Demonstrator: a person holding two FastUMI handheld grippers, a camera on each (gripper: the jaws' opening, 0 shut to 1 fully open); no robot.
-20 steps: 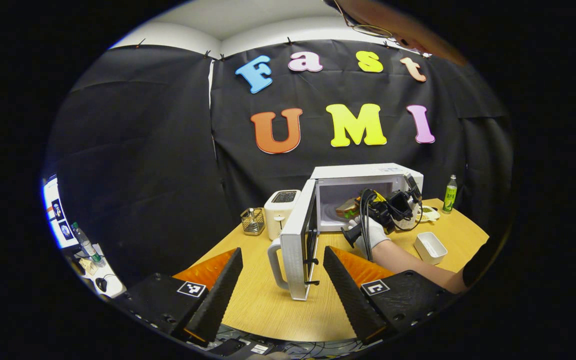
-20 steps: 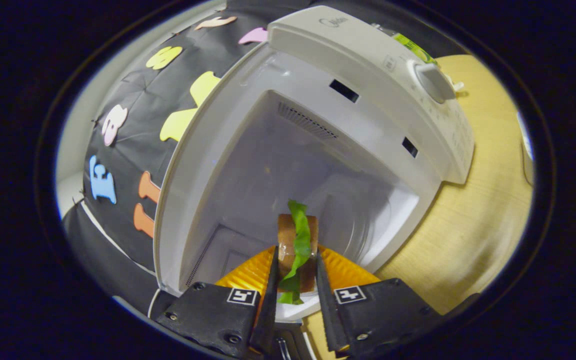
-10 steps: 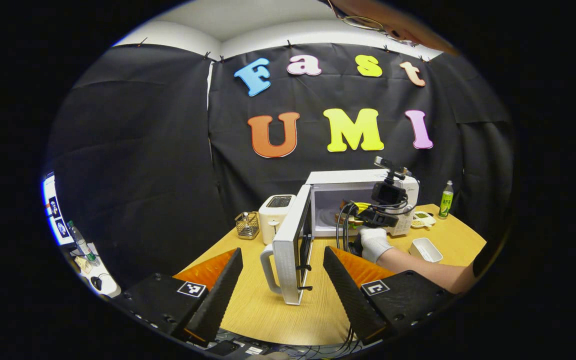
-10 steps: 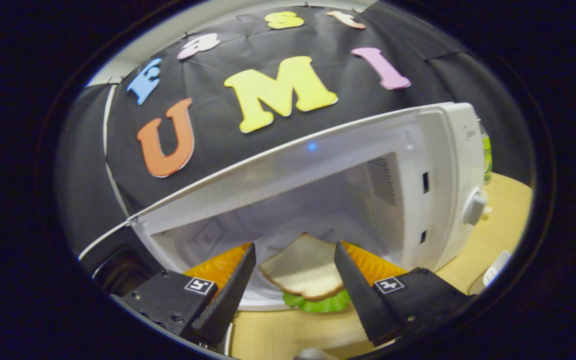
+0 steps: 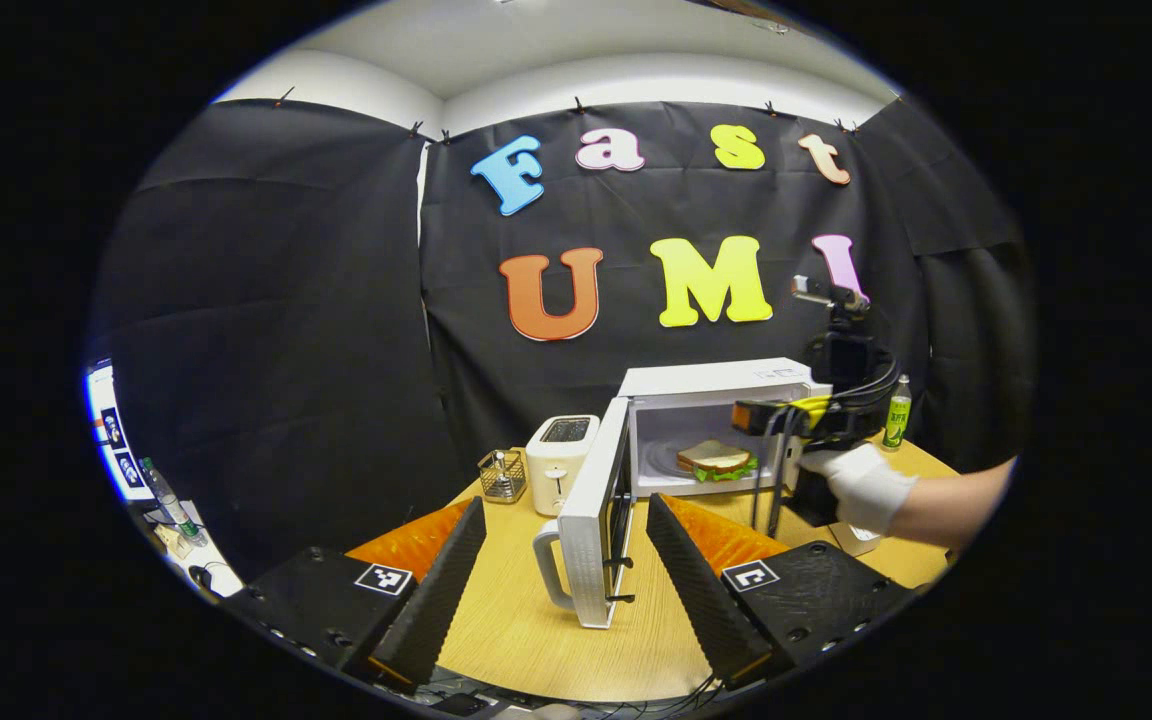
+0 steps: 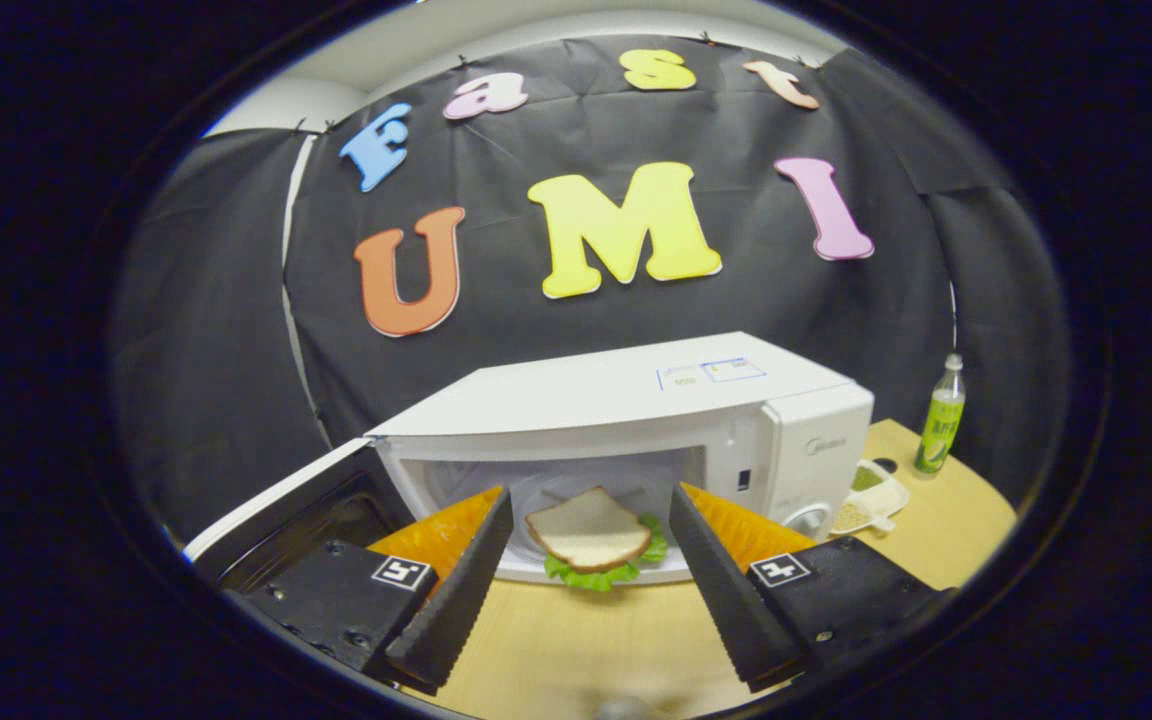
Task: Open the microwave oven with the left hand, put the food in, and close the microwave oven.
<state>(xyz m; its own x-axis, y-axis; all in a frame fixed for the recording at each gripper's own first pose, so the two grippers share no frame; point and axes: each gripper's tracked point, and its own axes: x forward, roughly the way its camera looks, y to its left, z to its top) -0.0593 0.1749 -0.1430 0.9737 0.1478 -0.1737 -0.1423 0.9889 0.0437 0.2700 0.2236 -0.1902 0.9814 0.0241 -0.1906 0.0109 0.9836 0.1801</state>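
Resting inside open microwave (image 6: 636,400), sandwich (image 6: 591,535), left claw (image 5: 566,590) open, right claw (image 6: 586,590) open

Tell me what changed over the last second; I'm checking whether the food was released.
The right gripper let go of the sandwich, opened, and drew back out of the microwave; the sandwich now lies inside on the turntable. The door stayed open, and the left gripper stayed open, empty, facing it.

No readable text on the microwave oven (image 6: 636,400) or green bottle (image 6: 939,415), labels too small
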